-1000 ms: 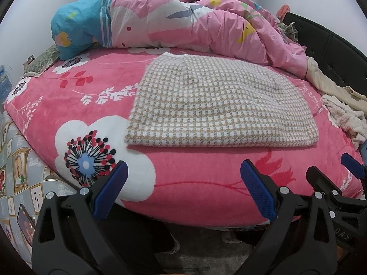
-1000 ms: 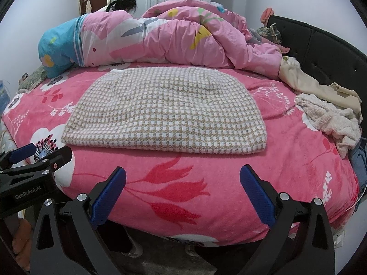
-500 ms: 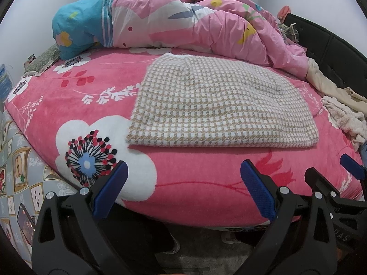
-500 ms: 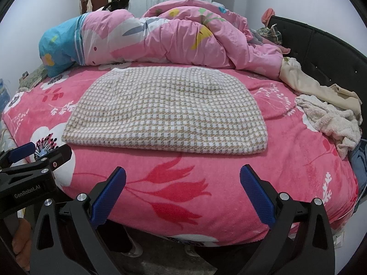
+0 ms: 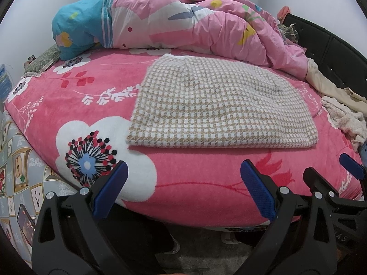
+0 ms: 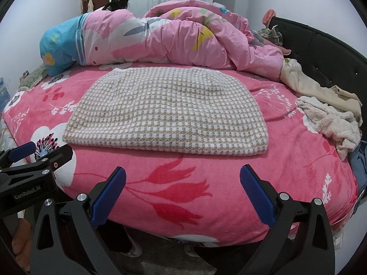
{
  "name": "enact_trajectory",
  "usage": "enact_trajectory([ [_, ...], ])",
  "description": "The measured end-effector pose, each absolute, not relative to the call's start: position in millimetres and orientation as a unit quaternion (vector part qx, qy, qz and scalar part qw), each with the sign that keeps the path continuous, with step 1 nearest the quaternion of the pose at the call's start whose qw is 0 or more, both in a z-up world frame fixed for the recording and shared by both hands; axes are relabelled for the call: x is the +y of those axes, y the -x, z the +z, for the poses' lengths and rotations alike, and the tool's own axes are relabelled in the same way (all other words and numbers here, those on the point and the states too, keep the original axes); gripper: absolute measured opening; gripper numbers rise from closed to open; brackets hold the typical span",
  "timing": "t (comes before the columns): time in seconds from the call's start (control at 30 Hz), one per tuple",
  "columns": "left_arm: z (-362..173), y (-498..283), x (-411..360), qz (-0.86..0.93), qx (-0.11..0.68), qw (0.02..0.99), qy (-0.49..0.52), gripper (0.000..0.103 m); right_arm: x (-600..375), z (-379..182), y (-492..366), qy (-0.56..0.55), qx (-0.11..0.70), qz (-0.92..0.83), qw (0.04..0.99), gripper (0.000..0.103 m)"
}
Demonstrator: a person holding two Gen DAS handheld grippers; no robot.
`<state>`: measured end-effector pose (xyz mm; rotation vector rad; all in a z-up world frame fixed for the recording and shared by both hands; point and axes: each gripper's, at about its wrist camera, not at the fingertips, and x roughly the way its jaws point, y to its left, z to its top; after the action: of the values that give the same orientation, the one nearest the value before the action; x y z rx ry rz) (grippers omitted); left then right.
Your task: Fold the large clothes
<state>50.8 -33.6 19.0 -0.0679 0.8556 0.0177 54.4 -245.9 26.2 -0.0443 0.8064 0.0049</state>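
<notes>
I see a beige-and-white houndstooth garment [image 6: 167, 112] on a hot-pink bed cover [image 6: 206, 183] printed with white flowers and red tulips. Behind lies a pink and blue duvet [image 6: 149, 39]; my tongs' pads [image 6: 257, 197] are blue.

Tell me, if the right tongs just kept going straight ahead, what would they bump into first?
Probably the pink flowered bedspread at the bed's near edge. The open right tongs point at it, with nothing between. The checked folded garment lies farther back. Depth is hard to judge here.

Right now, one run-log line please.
garment folded flat on bed | left gripper open, empty | right gripper open, empty
</notes>
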Motion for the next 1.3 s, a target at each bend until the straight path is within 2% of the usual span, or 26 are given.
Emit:
enact_trajectory([
  [1.3, 18.0, -51.6, -34.3, 0.008, 0.416, 0.908, 0.036, 0.095, -245.2, 25.4, -55.1, 0.026, 0.393, 0.007, 0.919, 0.097],
])
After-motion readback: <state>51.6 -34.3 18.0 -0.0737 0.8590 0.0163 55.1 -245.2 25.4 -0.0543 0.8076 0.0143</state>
